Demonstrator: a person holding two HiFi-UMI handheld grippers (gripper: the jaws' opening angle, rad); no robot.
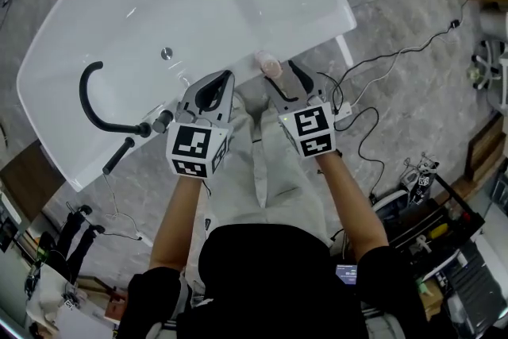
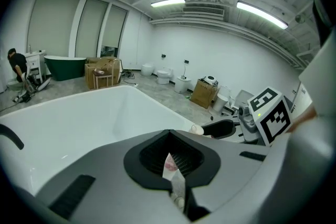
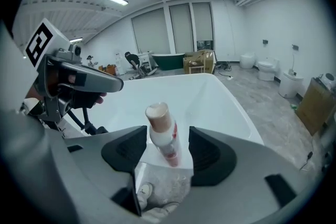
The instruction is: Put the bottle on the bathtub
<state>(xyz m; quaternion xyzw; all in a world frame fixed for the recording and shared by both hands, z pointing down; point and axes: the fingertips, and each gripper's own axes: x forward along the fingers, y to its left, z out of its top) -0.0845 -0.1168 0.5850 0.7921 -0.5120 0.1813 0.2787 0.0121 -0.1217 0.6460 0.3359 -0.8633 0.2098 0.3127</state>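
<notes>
Bottle (image 3: 161, 131) on the bathtub (image 3: 210, 97) rim, your right gripper (image 3: 167, 140) open around it.
At the centre of the right gripper view the bottle stands on the white rim between your spread fingers, with a clear gap on its right side. In the head view it sits at the tub's lower right edge. Just left of it there, your left gripper (image 1: 210, 87) has its fingers closed together on nothing, near the black faucet (image 1: 91, 95).

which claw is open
The right claw: its jaws stand apart on either side of the bottle, which stands on the tub rim. The left claw has its jaws closed together.
</notes>
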